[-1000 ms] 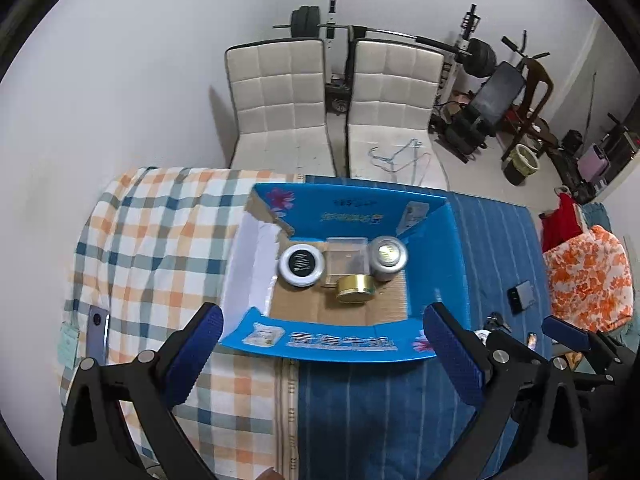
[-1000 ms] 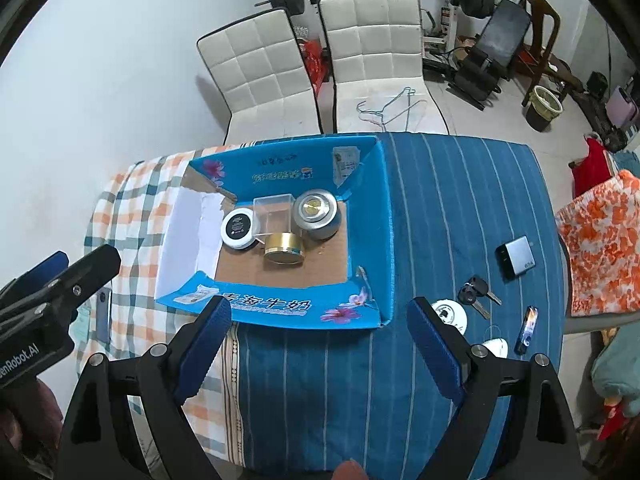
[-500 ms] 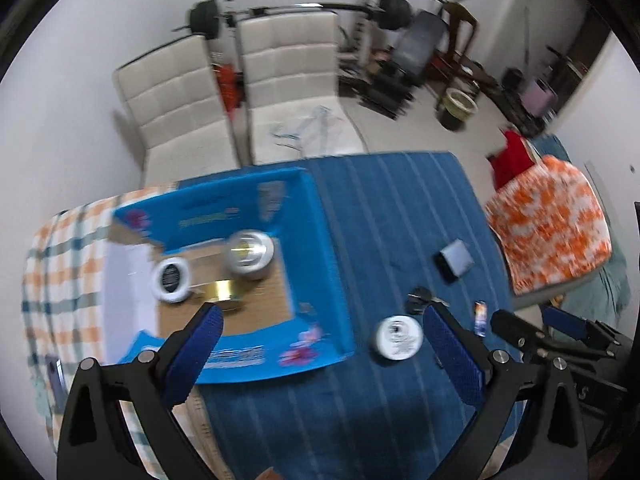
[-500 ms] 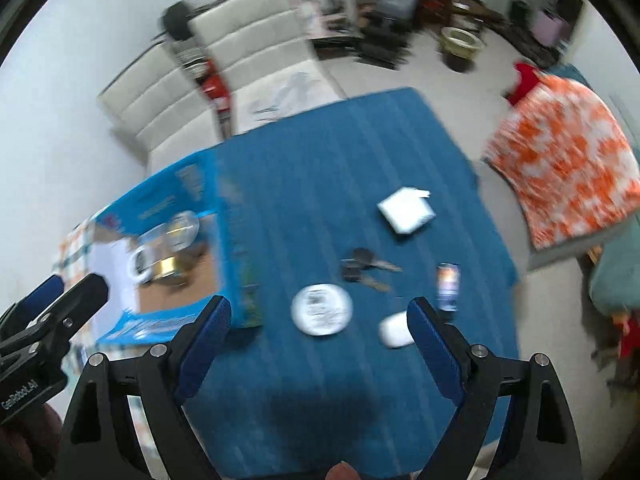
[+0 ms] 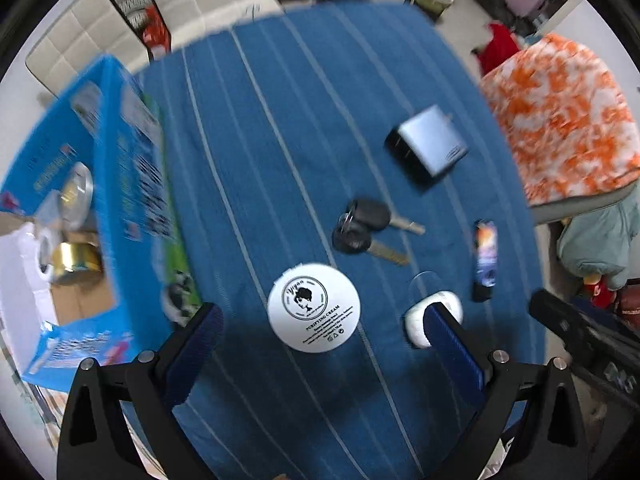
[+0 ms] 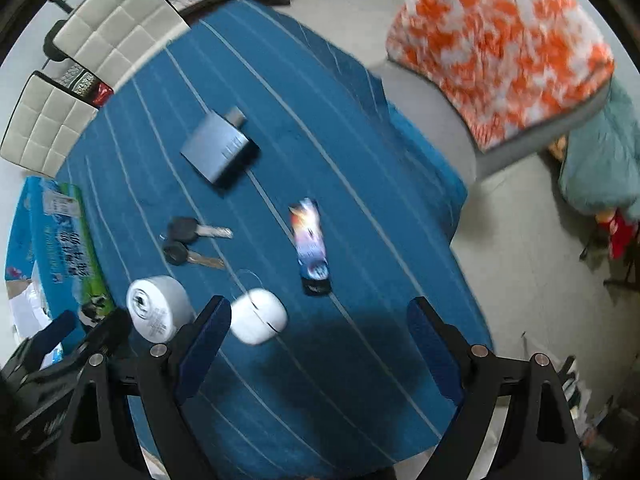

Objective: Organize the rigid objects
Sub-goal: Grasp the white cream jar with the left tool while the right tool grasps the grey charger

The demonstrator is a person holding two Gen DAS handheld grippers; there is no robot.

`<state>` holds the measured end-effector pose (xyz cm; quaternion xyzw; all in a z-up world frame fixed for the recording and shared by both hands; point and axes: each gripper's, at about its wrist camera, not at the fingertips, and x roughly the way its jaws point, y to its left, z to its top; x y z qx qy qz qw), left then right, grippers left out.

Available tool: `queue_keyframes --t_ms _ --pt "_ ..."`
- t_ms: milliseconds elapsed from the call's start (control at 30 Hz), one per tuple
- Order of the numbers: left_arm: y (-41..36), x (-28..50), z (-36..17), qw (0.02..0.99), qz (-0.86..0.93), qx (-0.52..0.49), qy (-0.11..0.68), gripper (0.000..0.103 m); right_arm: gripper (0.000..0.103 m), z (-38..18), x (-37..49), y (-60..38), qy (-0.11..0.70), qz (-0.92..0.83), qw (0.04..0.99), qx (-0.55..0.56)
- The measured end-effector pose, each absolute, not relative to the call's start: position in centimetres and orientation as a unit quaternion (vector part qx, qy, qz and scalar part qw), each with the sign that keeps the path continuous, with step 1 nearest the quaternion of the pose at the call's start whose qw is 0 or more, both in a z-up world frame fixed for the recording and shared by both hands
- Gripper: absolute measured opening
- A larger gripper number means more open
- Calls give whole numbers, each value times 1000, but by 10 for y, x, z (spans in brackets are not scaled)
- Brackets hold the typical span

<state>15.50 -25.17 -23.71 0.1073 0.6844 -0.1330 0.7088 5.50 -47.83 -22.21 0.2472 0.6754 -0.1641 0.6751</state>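
Cream jar (image 5: 314,307) sits on the tabletop (image 5: 280,128) near its front edge, just right of the blue box (image 5: 120,184), squarely between and just ahead of the left gripper (image 5: 320,330) fingers, spread wide, empty. Right gripper (image 6: 318,330), also wide open and empty, is farther; the white earbud case (image 6: 259,316) lies by its left finger.

White cream jar (image 5: 314,312) on a blue, white-striped cloth (image 5: 280,120); orange-and-white blanket (image 5: 560,116).

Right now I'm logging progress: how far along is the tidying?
Done: tins sit in the blue box. In hand: nothing; left gripper hangs open above the white cream jar, right gripper open. Left: jar, keys, earbud case, grey charger, lighter.
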Motion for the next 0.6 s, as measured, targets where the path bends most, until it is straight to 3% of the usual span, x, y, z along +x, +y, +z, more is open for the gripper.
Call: queue_keyframes --t_ms 200,433,500,567,600 --pt "-264 157 -273 706 -105 160 682 102 92 -257 56 -481 681 -171 660 267" --pt "-263 165 -312 670 -78 118 729 102 92 -255 100 -481 664 -157 693 232" --pt "-262 165 -319 671 -68 108 730 97 92 -252 112 -483 660 -152 702 220" --pt "-262 165 -322 678 -70 96 726 76 92 -252 125 -485 657 -147 710 206" --pt "-265 167 -322 684 -71 88 721 73 92 -253 133 -485 655 -143 715 198"
